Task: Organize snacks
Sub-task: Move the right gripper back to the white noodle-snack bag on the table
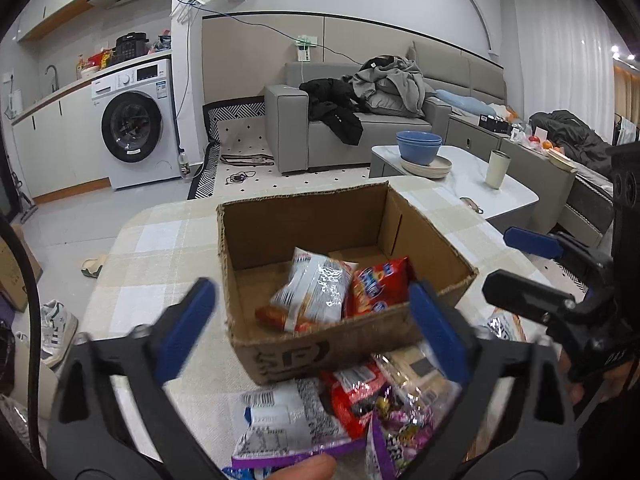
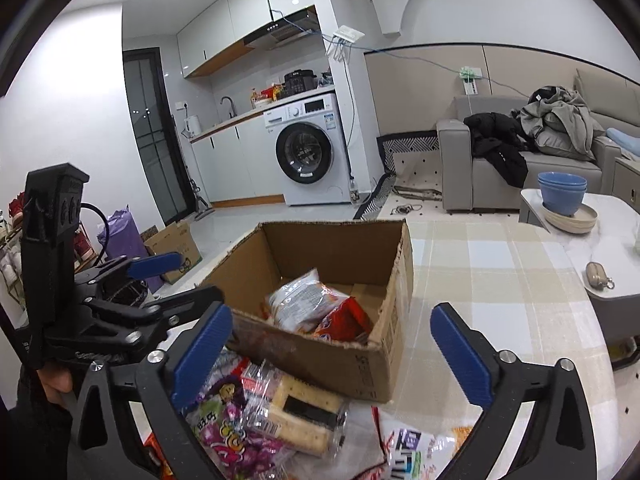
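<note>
- On the checked table point(image 1: 160, 240), the cardboard box point(image 1: 304, 220) stands open-topped just behind a loose heap of snacks point(image 2: 256, 412), probably so packets go straight in.
- Inside the box: a silver packet point(image 1: 316, 288), a red packet point(image 1: 376, 284).
- Left gripper point(image 1: 312, 328) and right gripper point(image 2: 332, 352): jaws spread wide, holding nothing.

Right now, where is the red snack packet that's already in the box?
In the left wrist view the red snack packet lies inside the cardboard box, toward its near right corner, right of the silver packet.
</note>
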{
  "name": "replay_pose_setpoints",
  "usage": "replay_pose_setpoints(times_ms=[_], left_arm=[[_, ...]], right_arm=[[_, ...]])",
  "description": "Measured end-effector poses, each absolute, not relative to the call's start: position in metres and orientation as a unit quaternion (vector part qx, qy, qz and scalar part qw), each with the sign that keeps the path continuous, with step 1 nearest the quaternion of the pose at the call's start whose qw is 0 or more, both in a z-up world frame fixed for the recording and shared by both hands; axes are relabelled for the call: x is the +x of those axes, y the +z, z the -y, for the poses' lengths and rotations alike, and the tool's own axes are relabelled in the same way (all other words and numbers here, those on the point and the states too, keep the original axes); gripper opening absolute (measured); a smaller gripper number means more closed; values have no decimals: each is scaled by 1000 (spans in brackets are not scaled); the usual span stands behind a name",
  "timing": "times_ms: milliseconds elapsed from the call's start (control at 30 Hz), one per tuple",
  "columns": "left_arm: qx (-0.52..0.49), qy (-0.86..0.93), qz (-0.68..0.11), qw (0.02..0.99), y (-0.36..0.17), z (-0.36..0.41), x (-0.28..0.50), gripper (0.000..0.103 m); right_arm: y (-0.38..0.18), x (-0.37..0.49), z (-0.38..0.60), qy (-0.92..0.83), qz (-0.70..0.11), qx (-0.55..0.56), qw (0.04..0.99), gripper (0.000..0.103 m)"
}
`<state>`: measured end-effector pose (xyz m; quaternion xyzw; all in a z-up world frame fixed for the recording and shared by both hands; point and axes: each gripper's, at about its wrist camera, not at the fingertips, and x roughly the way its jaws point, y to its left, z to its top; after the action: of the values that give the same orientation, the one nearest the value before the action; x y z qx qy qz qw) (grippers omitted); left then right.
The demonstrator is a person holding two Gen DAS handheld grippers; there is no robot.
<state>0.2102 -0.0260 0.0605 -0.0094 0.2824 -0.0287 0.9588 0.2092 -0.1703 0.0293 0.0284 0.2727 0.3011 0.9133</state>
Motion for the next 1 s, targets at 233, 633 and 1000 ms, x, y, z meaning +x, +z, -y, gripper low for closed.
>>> replay_pose_setpoints(times_ms=[233, 633, 1000], left_arm=[[-16, -27, -287, 958, 52, 25, 174, 102], [-17, -5, -296, 955, 47, 3, 123, 102], [-20, 3, -322, 947, 39, -14, 109, 102]], right_arm=[[29, 194, 180, 297, -291, 27, 909, 102], [30, 168, 198, 259, -320, -9, 911, 102], [17, 174, 211, 242, -358, -4, 902, 102]])
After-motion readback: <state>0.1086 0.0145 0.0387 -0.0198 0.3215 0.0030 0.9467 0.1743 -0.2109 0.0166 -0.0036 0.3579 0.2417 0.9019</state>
